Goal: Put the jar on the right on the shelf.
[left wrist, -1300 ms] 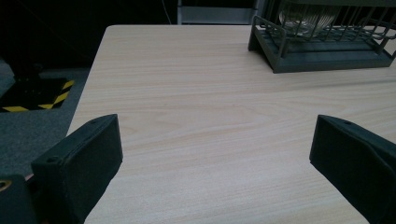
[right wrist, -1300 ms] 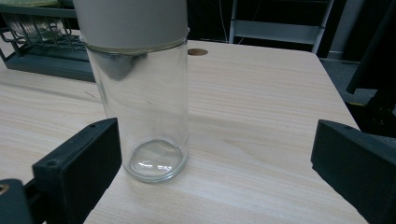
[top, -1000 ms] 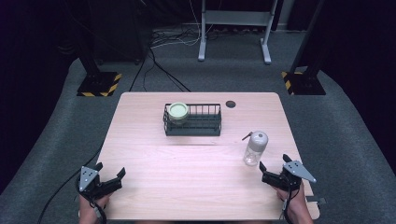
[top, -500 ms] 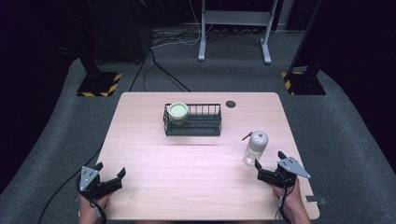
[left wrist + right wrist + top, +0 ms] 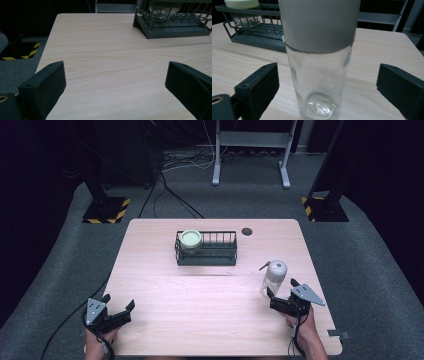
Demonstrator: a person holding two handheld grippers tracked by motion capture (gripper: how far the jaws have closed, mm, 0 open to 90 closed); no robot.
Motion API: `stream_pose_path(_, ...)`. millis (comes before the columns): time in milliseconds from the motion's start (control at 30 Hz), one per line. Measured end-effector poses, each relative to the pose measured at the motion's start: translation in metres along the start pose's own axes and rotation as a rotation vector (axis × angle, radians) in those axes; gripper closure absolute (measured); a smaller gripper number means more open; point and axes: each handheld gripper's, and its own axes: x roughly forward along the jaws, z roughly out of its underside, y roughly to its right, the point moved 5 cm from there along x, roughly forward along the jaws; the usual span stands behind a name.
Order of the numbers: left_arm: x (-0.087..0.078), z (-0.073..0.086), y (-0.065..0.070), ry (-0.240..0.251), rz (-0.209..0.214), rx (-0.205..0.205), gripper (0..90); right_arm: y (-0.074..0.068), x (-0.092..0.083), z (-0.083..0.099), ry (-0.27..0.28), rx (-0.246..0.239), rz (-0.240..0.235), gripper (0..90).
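Your right gripper (image 5: 280, 296) is near the right end of the table's (image 5: 200, 320) front edge. Its jaws stand wide apart and have just been closing a little. The glass bottle (image 5: 273, 278) stands upright between them, and the pads are not touching it. In the right gripper view, the bottle (image 5: 319, 75) is very close, with a gap on each side between the glass and the black jaws. The bottle is clear and looks empty. It has a grey cap (image 5: 276, 268) on top, with a small spout sticking out to the side.

The bottle stands on the right side of the table, nearer the front edge than the back edge. It is well apart from the dark wire basket (image 5: 206, 248).

The basket sits in the middle of the table, closer to the back edge. A jar with a pale green lid (image 5: 191, 239) stands in the left end of the basket. A small dark round hole (image 5: 247, 231) is in the table top just behind the basket's right end.

Your left gripper (image 5: 117, 312) is at the front left corner of the table. Its jaws are open too, and there is nothing between them but bare wood. In the left gripper view, the basket (image 5: 172, 25) is far off, up at the top right.
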Motion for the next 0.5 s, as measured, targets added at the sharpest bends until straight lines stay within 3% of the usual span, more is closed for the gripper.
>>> stream_pose_path(267,0.0,0.0,0.0,0.0,0.0,-0.002,3.1,0.0,0.008,-0.003,-0.007,0.032,-0.005,8.9)
stream_pose_path(500,0.0,0.0,0.0,-0.001,0.001,-0.001,3.1,-0.002,0.014,-0.004,-0.012,0.029,-0.017,11.3)
